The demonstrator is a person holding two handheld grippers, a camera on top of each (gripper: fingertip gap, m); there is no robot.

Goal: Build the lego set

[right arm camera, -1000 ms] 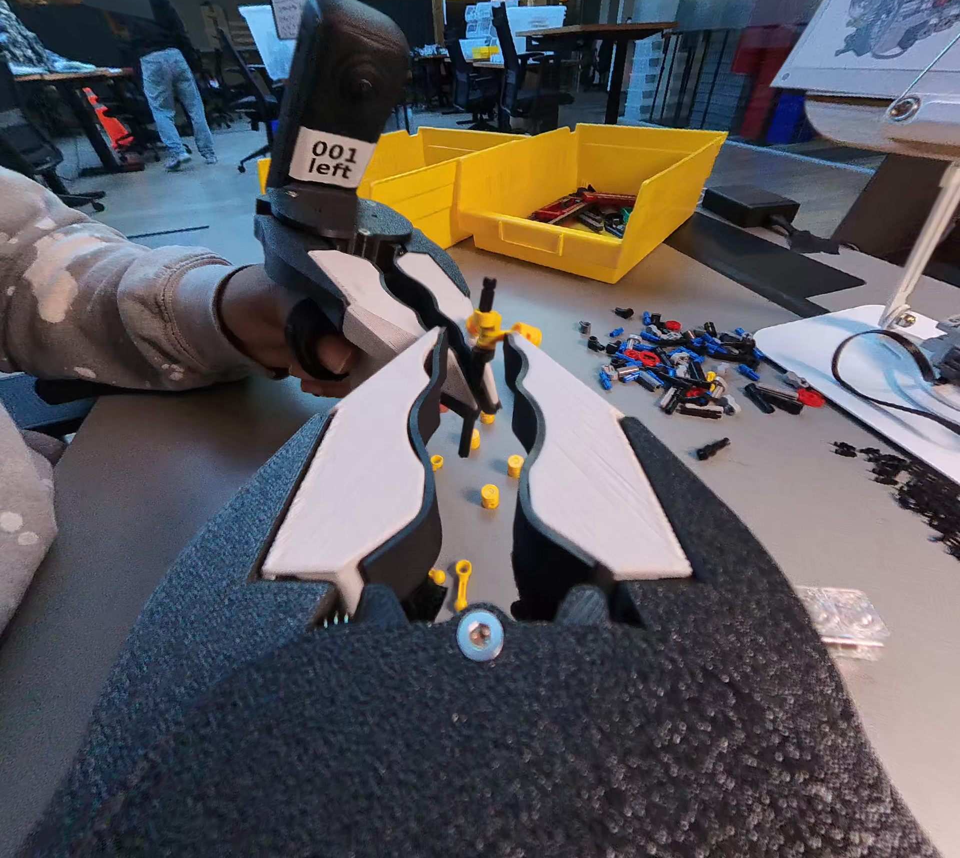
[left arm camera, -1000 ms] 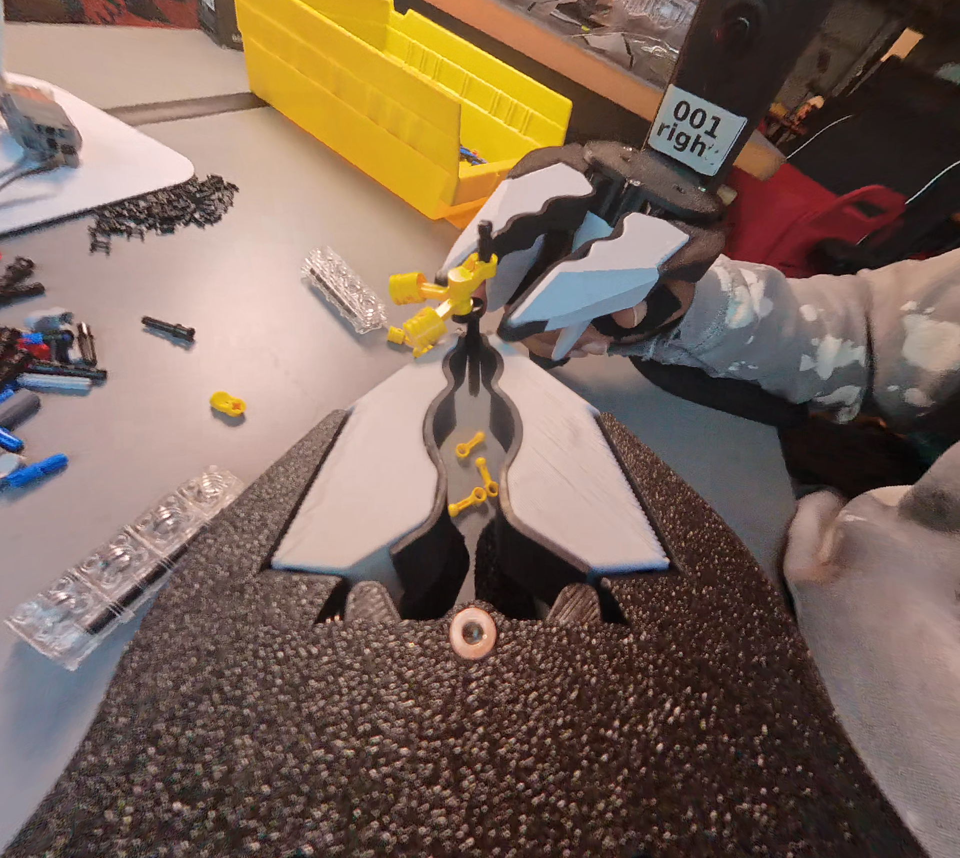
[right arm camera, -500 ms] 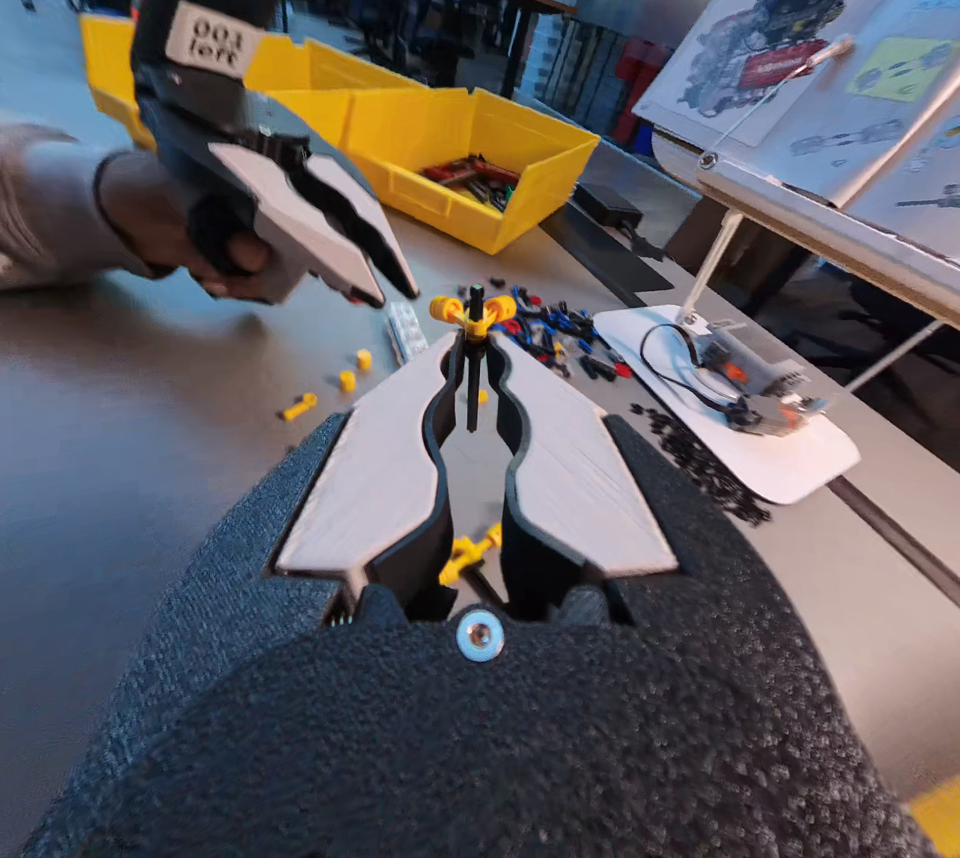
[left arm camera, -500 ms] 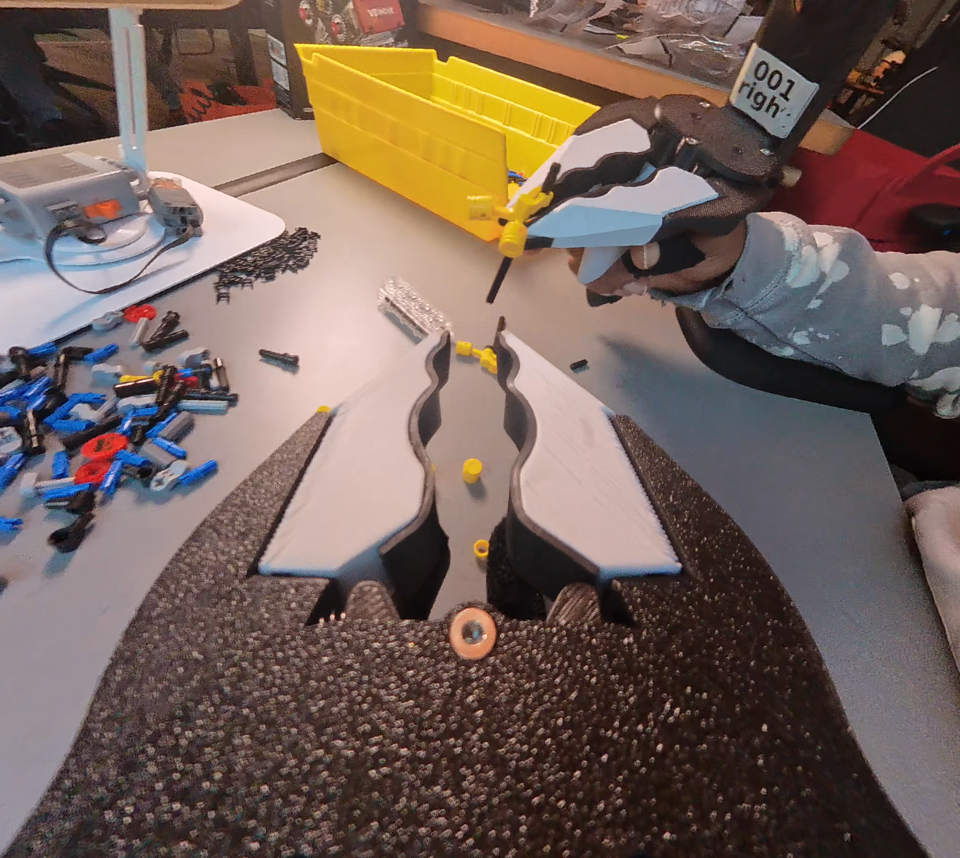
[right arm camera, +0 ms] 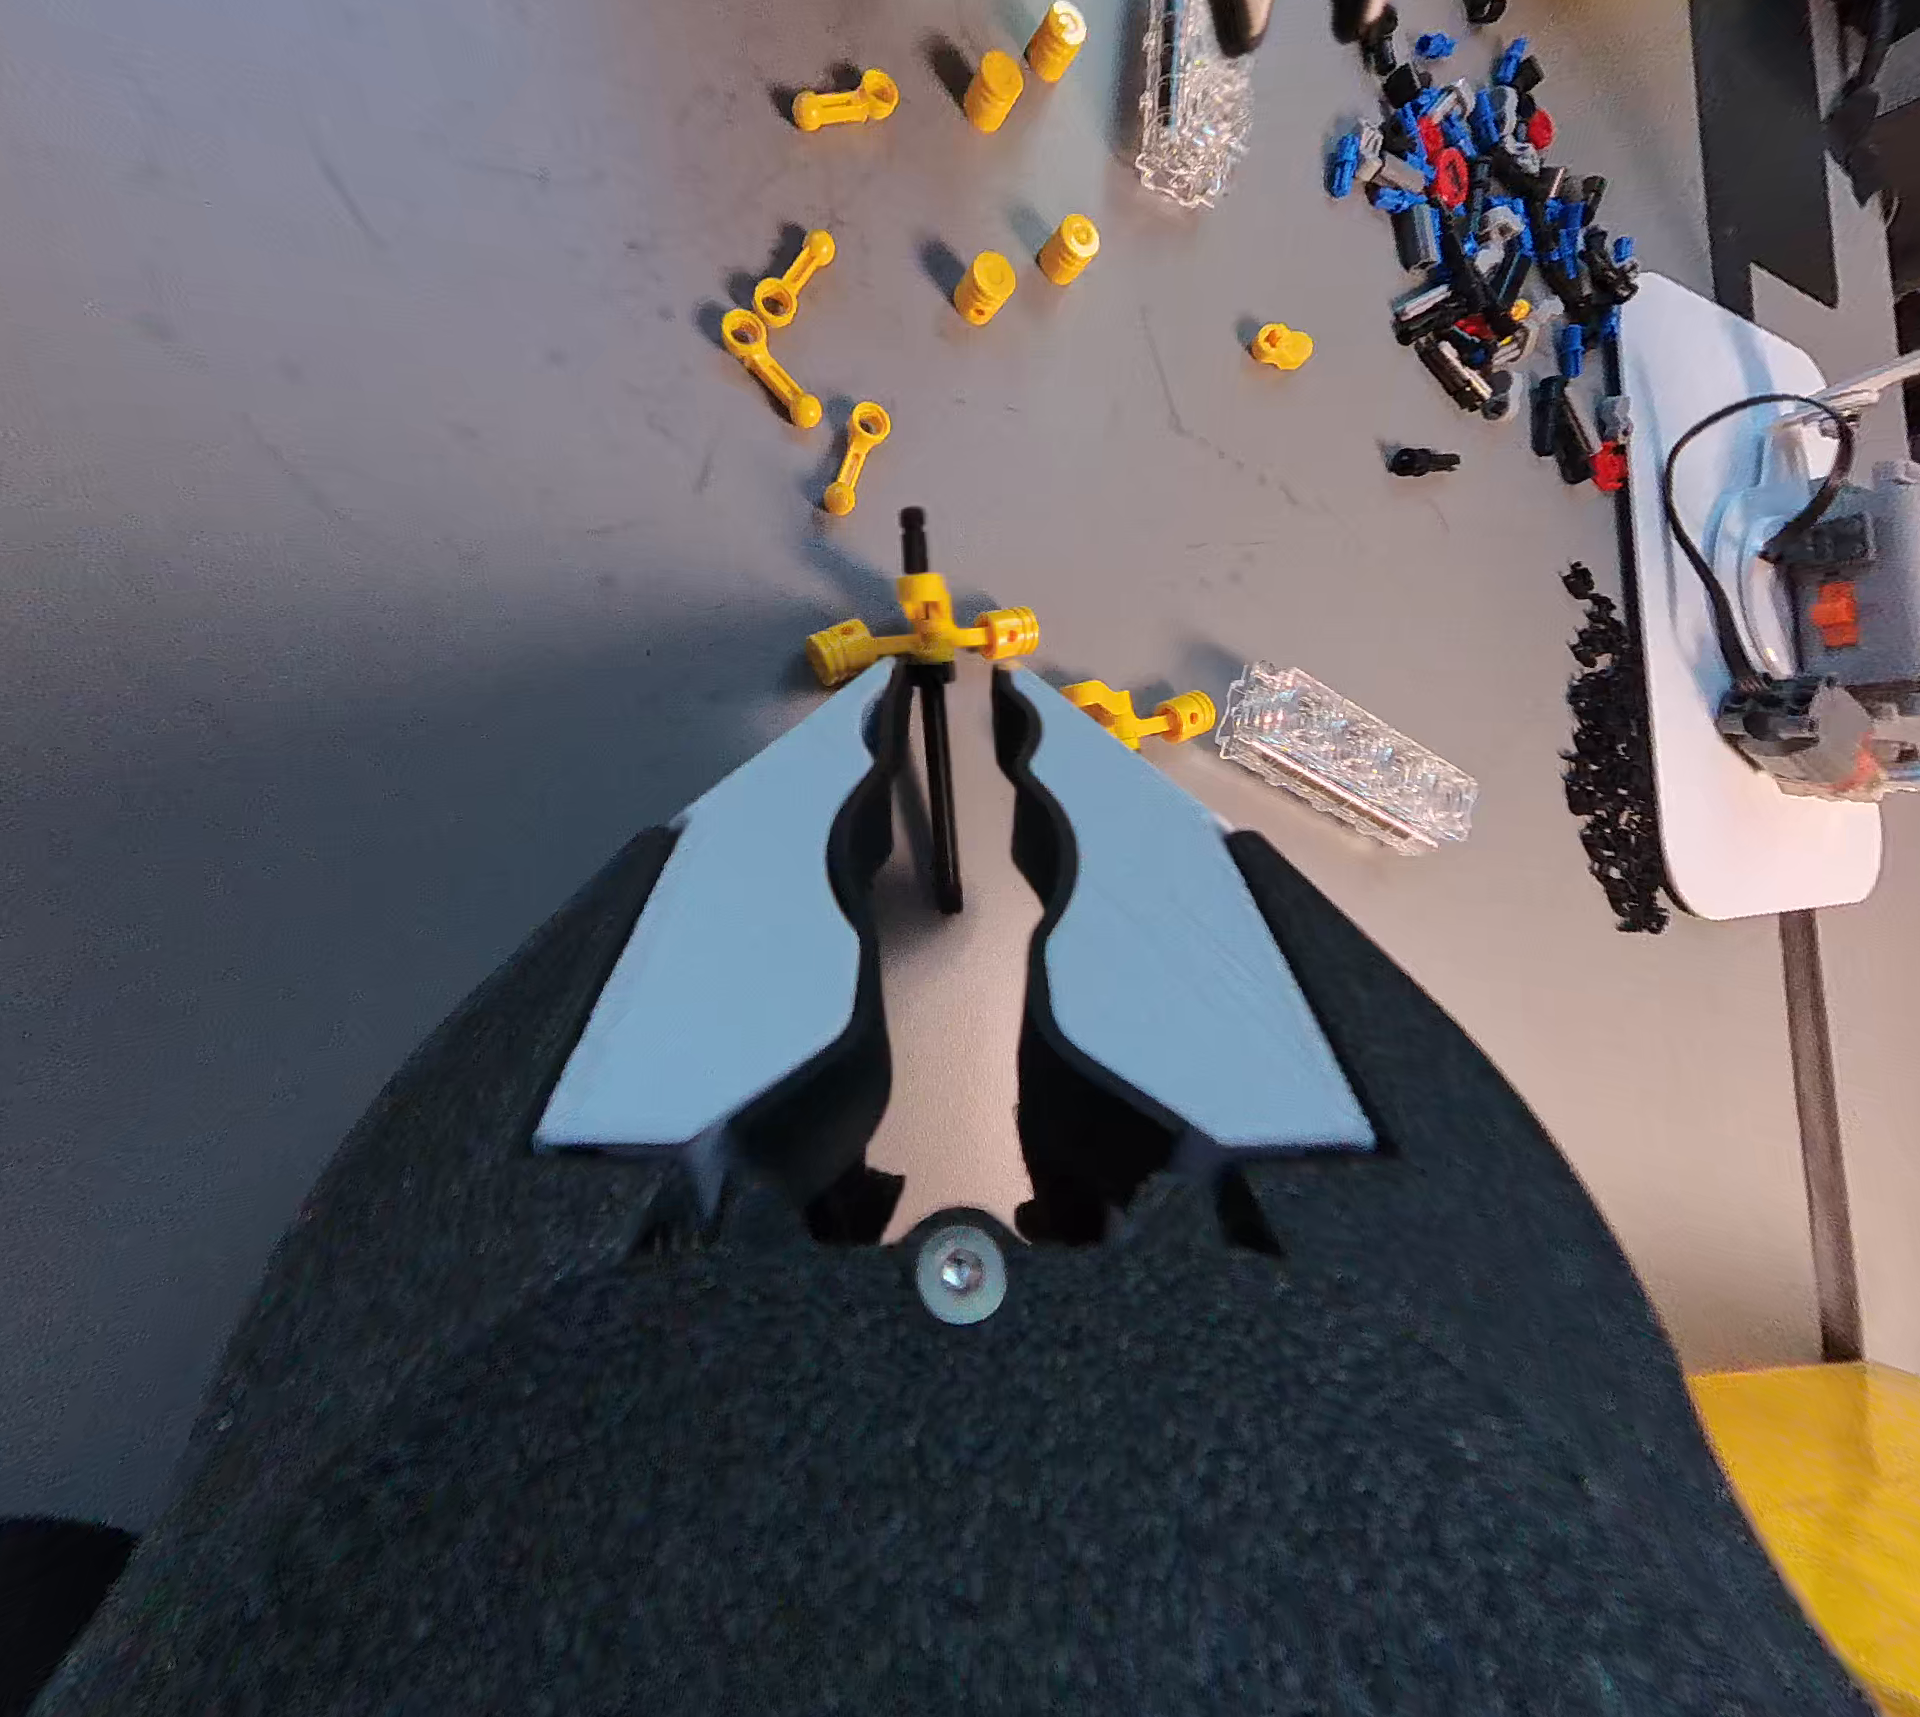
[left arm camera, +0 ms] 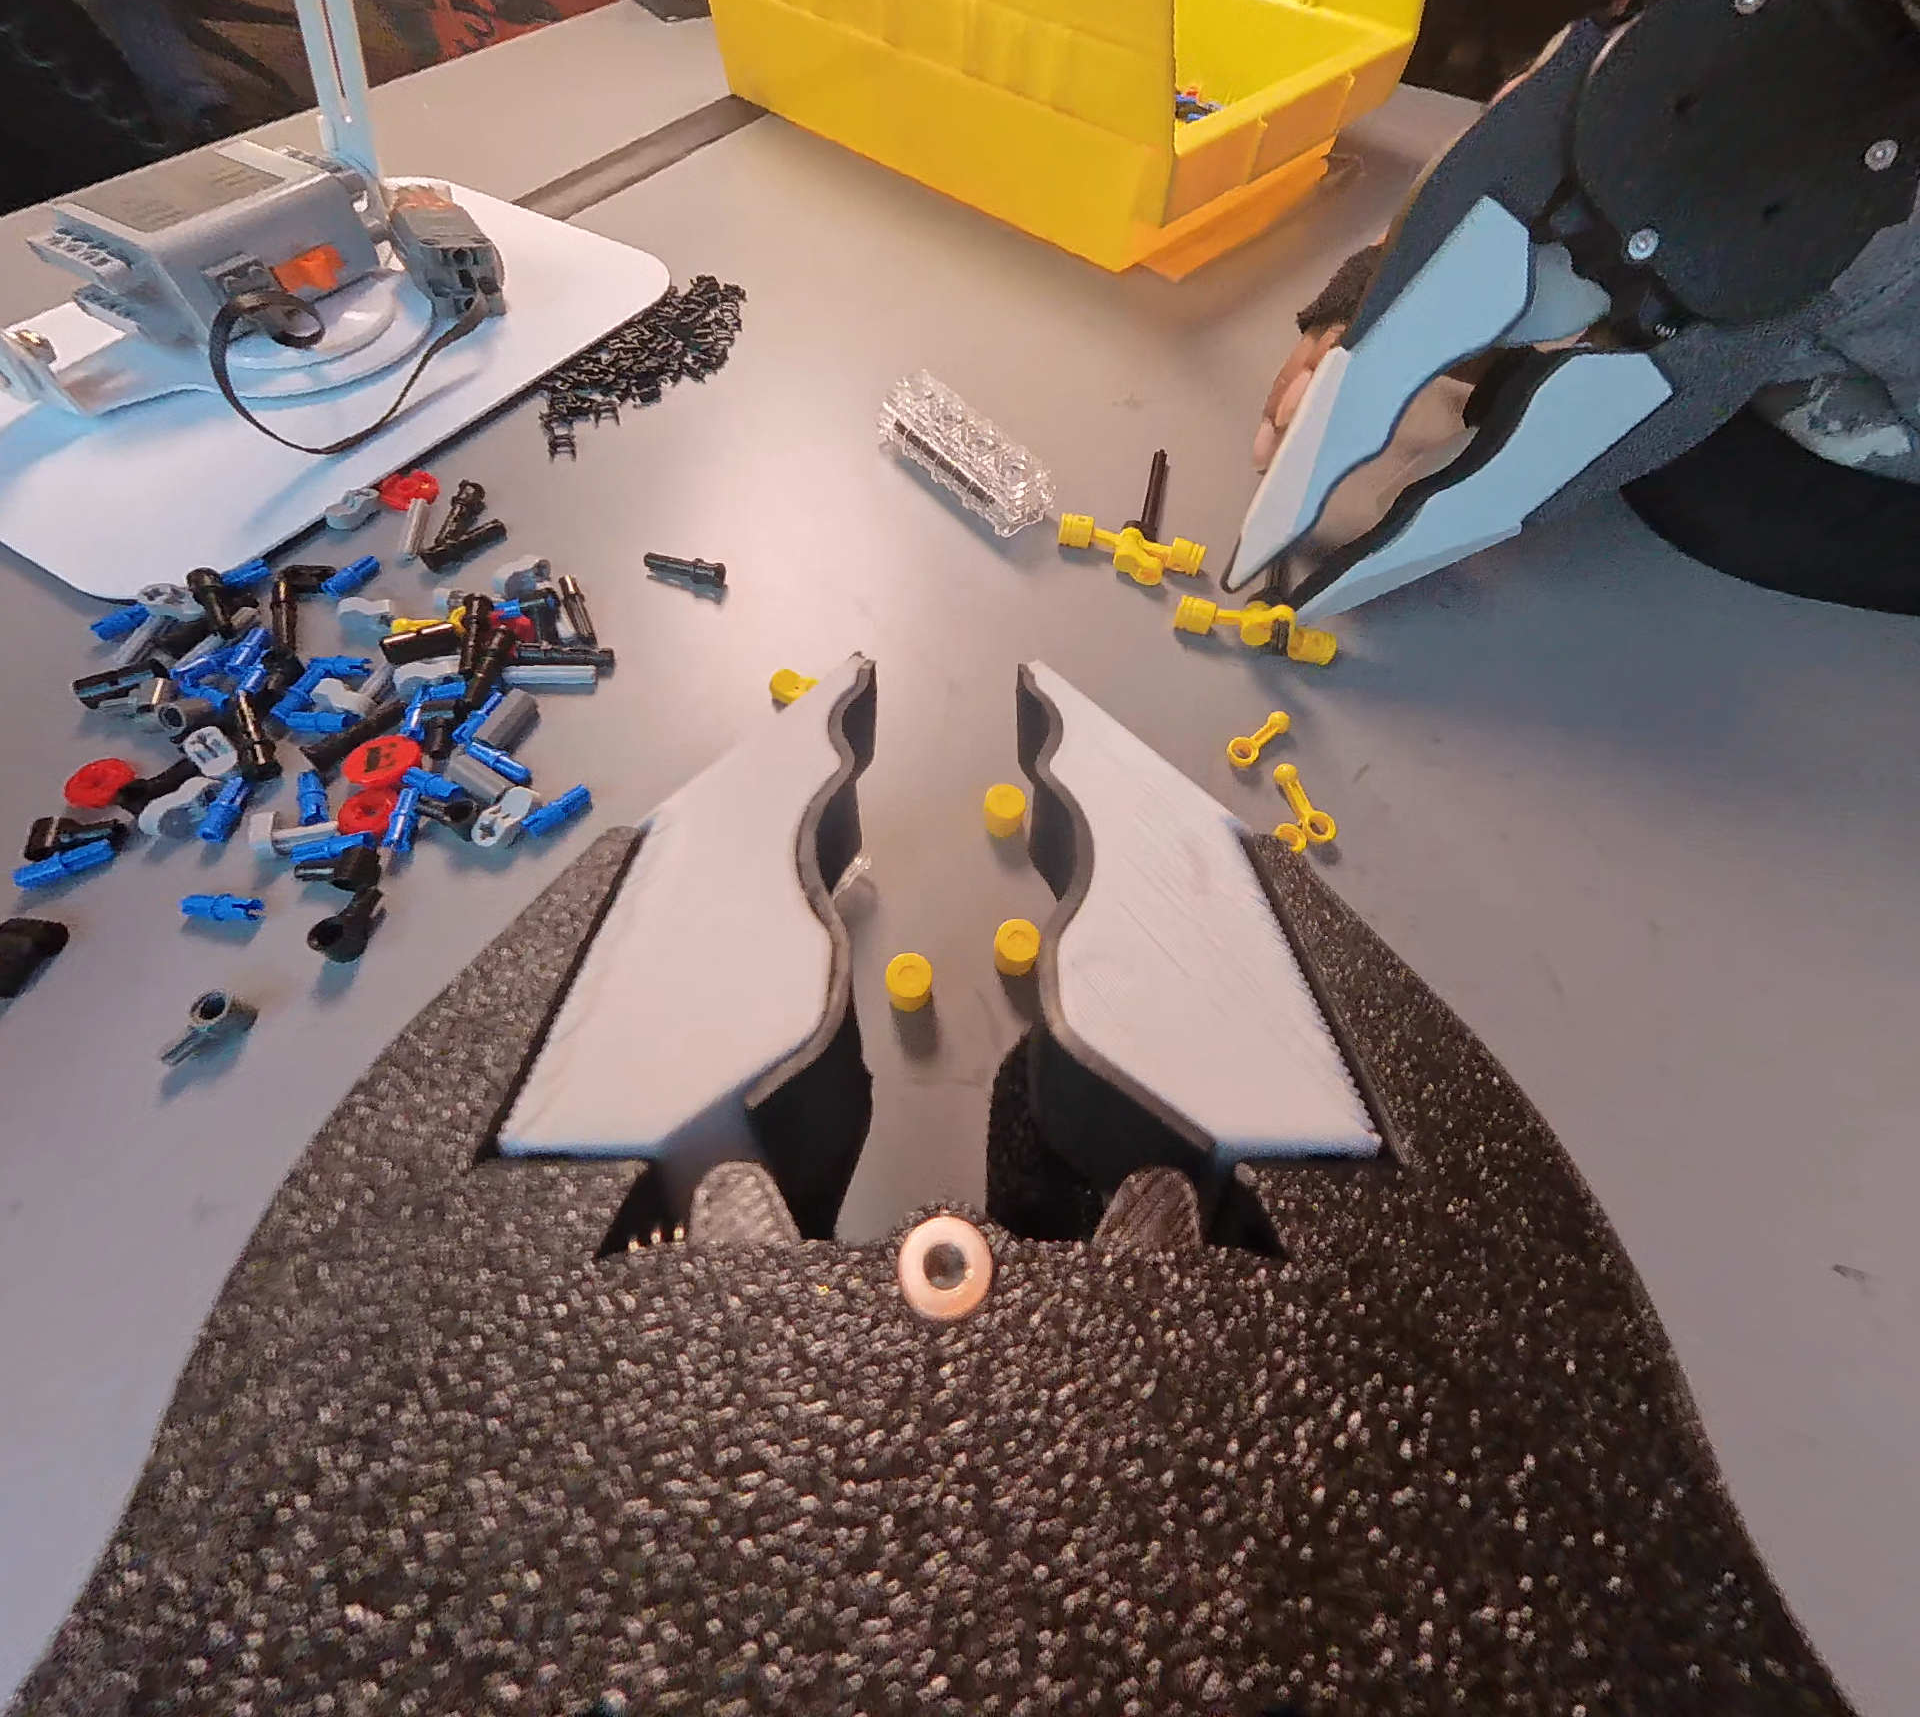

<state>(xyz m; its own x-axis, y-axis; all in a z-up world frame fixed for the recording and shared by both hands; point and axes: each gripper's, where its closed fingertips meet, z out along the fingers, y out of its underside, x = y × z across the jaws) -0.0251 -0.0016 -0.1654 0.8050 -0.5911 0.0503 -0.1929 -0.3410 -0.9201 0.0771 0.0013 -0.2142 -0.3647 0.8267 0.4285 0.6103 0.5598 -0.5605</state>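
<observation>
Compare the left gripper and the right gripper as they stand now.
The left gripper is open wider than the right gripper. The left gripper has loose yellow cylinders below its gap; the right gripper straddles a black axle carrying yellow pistons. The left gripper sits above the table; the right gripper's tips reach down to it. Both have grey fingers and grip nothing.

Evenly lit, cool and diffuse overhead; no hard glare. Soft short shadows under yellow pieces point(right arm camera: 985, 287) on grey table point(right arm camera: 416, 213), falling toward 9 o'clock. Broad dim patch in right wrist view at 8 to 9 o'clock. Strong fisheye bending at edges. Slight blur at 12 o'clock.
</observation>
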